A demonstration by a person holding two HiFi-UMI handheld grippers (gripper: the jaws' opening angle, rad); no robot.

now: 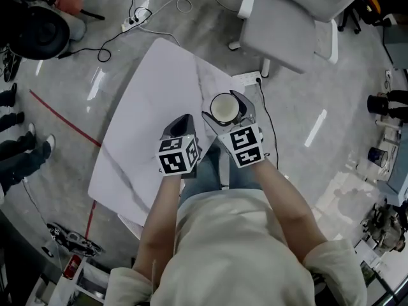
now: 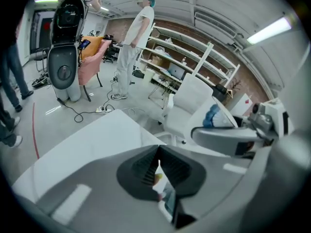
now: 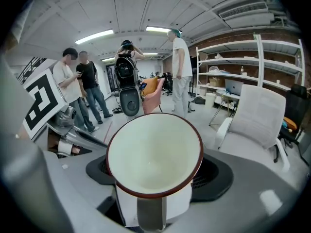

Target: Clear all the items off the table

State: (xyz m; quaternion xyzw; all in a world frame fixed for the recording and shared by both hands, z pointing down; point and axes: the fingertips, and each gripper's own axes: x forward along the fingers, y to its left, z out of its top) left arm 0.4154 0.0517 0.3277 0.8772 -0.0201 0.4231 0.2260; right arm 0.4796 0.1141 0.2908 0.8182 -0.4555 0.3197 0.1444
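Observation:
In the head view both grippers hang above the near end of a white table (image 1: 156, 85). My right gripper (image 1: 231, 107) is shut on a cup (image 1: 223, 109) with a white inside and a dark red rim. That cup (image 3: 153, 154) fills the right gripper view, mouth up, its handle towards the camera, the right gripper (image 3: 156, 171) clamped round it. My left gripper (image 1: 181, 123) is shut. In the left gripper view its jaws (image 2: 159, 152) pinch a thin flat packet (image 2: 163, 187) with white and coloured print, which hangs below them. The table (image 2: 92, 135) lies underneath.
A white chair (image 1: 290, 24) stands beyond the table's far right corner, with a power strip (image 1: 247, 78) and cables on the floor beside it. People stand off to the left (image 3: 80, 86) near a dark machine (image 2: 65, 47). A red line (image 1: 64, 123) crosses the floor.

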